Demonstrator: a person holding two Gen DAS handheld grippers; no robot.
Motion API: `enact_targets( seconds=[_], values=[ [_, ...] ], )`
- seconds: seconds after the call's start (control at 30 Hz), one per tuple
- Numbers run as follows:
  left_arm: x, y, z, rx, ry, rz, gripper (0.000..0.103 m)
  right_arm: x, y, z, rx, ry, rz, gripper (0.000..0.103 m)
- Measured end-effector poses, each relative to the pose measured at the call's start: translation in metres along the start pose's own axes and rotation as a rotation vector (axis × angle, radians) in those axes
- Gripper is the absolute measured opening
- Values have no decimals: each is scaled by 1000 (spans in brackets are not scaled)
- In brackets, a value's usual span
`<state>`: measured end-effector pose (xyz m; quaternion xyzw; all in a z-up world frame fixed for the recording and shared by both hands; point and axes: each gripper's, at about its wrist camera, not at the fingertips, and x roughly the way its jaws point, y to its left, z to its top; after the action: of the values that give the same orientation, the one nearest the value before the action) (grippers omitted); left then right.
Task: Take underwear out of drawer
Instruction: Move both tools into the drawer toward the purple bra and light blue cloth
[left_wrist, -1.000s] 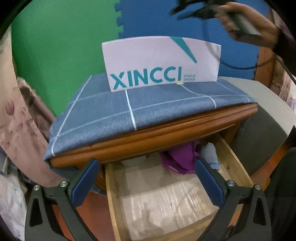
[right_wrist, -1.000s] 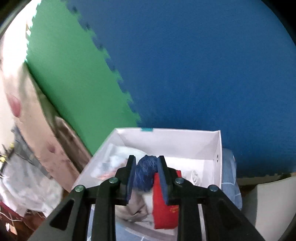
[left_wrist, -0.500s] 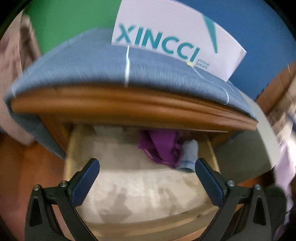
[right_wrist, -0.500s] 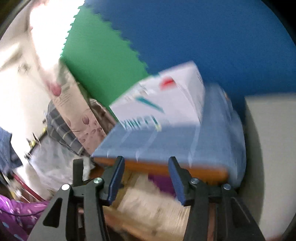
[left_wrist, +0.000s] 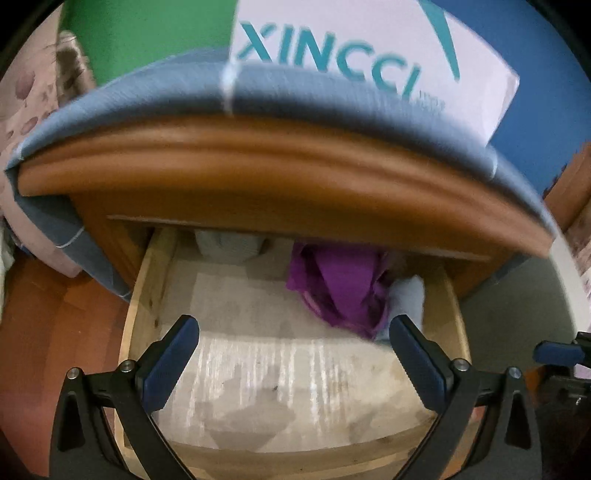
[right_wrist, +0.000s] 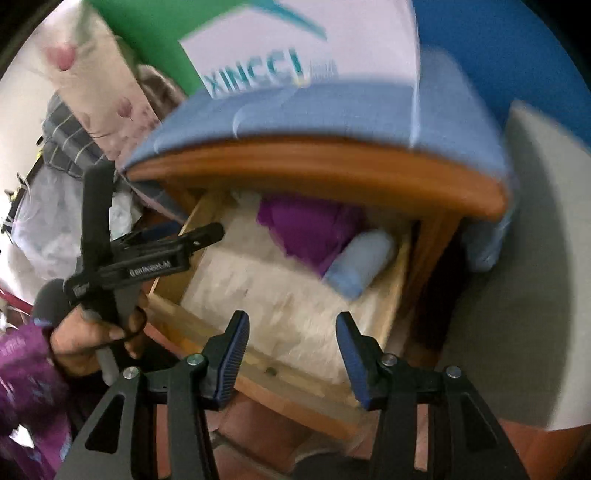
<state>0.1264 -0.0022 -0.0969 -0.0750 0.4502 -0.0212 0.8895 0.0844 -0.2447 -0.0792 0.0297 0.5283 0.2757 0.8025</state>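
Note:
The wooden drawer (left_wrist: 147, 280) of the nightstand stands pulled out. At its back right lies crumpled purple underwear (left_wrist: 340, 288), with a rolled light blue piece (left_wrist: 408, 299) beside it against the right wall. A pale grey piece (left_wrist: 229, 243) sits at the back left. My left gripper (left_wrist: 291, 328) hangs open above the drawer's lined bottom, nothing between its fingers. My right gripper (right_wrist: 291, 321) is open and empty over the drawer's front edge (right_wrist: 280, 373). The purple underwear (right_wrist: 310, 229) and blue roll (right_wrist: 360, 258) lie ahead of it.
A white XINCCI shoebox (left_wrist: 369, 55) stands on a blue checked cloth (left_wrist: 147, 96) on the nightstand top, which overhangs the drawer's back. A hand (right_wrist: 92, 332) holds the left gripper at the drawer's left. Grey panel (right_wrist: 517, 258) to the right; bedding (right_wrist: 85, 85) to the left.
The right gripper let go of a dark blue piece over the shoebox, opened, and swung down to the drawer front. The left gripper sank closer to the drawer.

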Motion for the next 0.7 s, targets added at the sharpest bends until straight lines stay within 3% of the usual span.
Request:
enact_targets(
  seconds=[0.07,0.13,0.27,0.47,0.57,0.7],
  values=[
    [7,-3,-4,22,22,19,102,31,-2,1,28,94,14,50],
    [11,-5,-6,36,35,28,102,66,-2,-1,16,213,-50,50],
    [18,-5,-11,52,66,36,102,106,2,-14,-18,362,-96,50],
    [23,2,-14,49,95,48,102,116,-4,-21,10,408,-117,50],
    [32,4,-21,35,151,56,98,124,-11,-21,59,446,-88,50],
    [28,6,-27,23,165,46,99,127,-22,-24,133,478,-40,50]
  ],
)
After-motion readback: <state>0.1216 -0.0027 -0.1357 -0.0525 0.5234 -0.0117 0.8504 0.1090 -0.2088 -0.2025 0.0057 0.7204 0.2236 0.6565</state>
